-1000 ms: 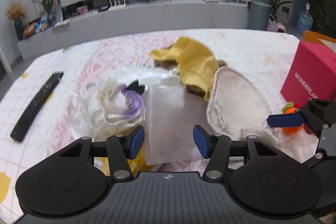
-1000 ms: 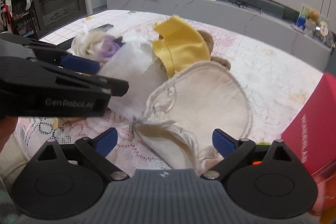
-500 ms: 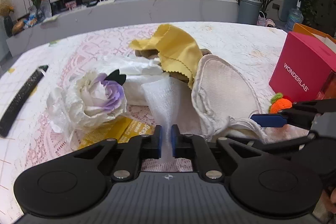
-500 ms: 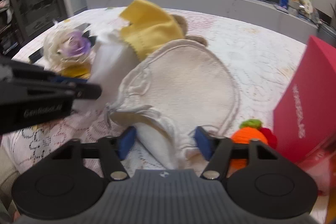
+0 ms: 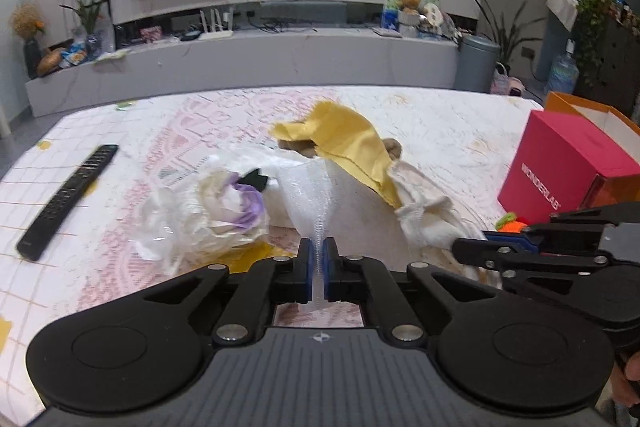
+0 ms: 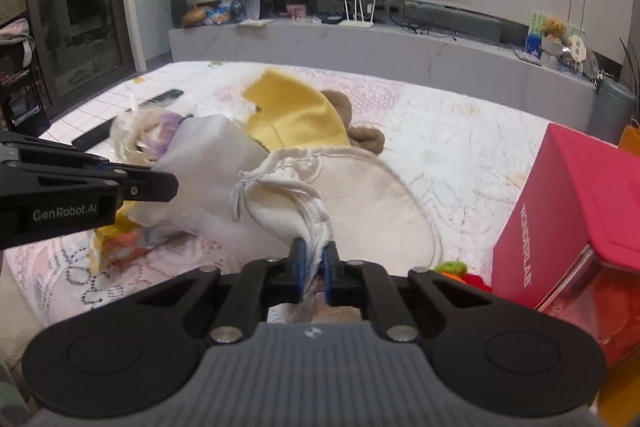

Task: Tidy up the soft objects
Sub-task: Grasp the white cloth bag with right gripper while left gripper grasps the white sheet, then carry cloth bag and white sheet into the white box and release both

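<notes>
Far left on the lace-covered table (image 5: 120,131) lies a black TV remote (image 5: 66,199), well apart from the pile. Next, a white-purple fabric flower in crinkly plastic wrap (image 5: 216,209), w/ a yellow packet (image 5: 248,255) poking out under it. Just right of the flower, the left gripper (image 5: 316,263) is clenched on the near edge of a white mesh cloth (image 5: 312,195); fabric is pinched thin between the blue pads and fans up & away toward the pile. Behind it a yellow cloth (image 5: 348,147) is draped over a brown plush toy (image 6: 352,131), only bits of the plush showing. Right of that, the cream fabric pouch (image 6: 360,195), partly overlapping the mesh cloth; right gripper (image 6: 314,263) is clamped on its bunched near rim, lifted edge folding over. Further right, an orange-green-red knitted toy (image 6: 460,271) sits near the pouch, just beside a pink WONDERLAB box (image 6: 568,211) at the table's right side.
</notes>
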Action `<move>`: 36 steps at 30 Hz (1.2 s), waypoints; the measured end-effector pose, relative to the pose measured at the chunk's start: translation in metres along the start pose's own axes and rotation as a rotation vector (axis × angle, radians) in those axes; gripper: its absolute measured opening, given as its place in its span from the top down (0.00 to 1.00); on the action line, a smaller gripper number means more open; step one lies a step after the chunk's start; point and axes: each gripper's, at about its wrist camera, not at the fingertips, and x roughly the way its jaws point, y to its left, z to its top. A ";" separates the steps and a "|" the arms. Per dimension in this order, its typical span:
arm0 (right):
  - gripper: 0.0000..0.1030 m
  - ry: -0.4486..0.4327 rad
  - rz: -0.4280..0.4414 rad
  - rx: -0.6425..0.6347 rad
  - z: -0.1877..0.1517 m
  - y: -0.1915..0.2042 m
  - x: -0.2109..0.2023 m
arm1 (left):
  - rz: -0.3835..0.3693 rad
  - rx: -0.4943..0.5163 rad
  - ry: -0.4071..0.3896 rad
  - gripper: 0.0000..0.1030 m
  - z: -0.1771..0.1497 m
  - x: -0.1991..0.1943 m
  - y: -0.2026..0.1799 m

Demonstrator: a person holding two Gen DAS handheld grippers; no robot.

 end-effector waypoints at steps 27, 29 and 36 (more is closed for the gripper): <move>0.94 -0.152 0.057 -0.027 0.005 0.032 -0.123 | 0.161 -0.064 -0.085 0.96 -0.012 -0.109 -0.035; 0.94 -0.160 0.057 -0.016 0.003 0.031 -0.135 | 0.159 -0.052 -0.094 0.96 -0.012 -0.117 -0.042; 0.95 -0.210 0.033 -0.011 -0.003 0.025 -0.178 | 0.130 -0.013 -0.138 0.96 -0.004 -0.140 -0.065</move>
